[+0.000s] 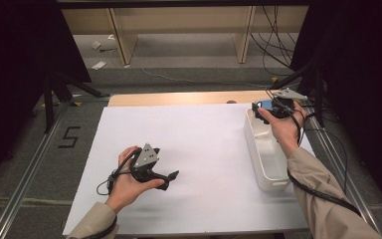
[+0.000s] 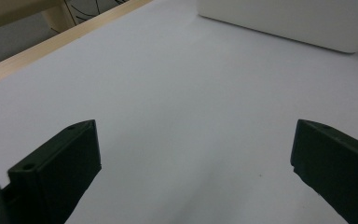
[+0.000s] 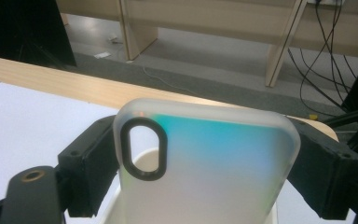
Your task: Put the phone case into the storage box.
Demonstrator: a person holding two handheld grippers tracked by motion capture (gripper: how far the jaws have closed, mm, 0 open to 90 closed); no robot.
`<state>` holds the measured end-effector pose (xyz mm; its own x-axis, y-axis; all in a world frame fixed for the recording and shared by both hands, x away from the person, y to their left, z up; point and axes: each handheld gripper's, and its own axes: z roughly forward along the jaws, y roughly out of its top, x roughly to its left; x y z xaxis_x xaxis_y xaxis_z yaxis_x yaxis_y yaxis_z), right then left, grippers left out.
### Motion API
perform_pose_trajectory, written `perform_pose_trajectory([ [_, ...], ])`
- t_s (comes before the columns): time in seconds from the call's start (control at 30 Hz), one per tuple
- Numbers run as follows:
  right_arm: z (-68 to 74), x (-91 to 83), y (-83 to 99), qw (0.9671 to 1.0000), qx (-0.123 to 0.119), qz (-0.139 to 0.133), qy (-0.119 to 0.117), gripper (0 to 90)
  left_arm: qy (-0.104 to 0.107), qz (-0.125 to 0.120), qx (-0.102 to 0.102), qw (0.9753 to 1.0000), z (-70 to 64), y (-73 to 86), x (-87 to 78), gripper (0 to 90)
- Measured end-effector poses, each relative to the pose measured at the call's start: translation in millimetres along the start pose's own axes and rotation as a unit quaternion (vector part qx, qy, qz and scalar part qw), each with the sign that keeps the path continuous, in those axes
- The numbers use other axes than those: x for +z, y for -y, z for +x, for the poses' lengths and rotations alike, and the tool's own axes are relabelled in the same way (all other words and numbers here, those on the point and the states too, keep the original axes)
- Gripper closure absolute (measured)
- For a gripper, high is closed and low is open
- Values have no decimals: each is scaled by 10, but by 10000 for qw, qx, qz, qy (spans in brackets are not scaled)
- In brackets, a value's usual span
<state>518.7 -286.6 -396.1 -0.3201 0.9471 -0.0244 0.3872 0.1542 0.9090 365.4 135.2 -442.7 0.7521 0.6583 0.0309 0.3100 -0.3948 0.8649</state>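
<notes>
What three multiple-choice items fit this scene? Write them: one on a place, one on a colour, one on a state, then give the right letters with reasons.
1. Where is the right gripper?
A. over the far end of the white bin
B. on the floor
C. at the table's left edge

2. What colour is the phone case in its jaws?
A. solid red
B. frosted clear with a teal tint
C. black

3. How does the left gripper stand?
A. shut on a cup
B. shut on the case
C. open, holding nothing

Answers: 1 A, the high view shows it above the bin's far end. 2 B, the right gripper view shows a translucent case shading to teal. 3 C, its jaws stand wide apart over the white sheet.
</notes>
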Motion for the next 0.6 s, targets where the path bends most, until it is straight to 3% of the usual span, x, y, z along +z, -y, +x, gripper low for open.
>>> perform_pose_trajectory([
  [0.6, -18, 78, -11, 9999, 15, 89, 57, 177, 1, -3, 5, 10000, 5, 1, -2, 7],
])
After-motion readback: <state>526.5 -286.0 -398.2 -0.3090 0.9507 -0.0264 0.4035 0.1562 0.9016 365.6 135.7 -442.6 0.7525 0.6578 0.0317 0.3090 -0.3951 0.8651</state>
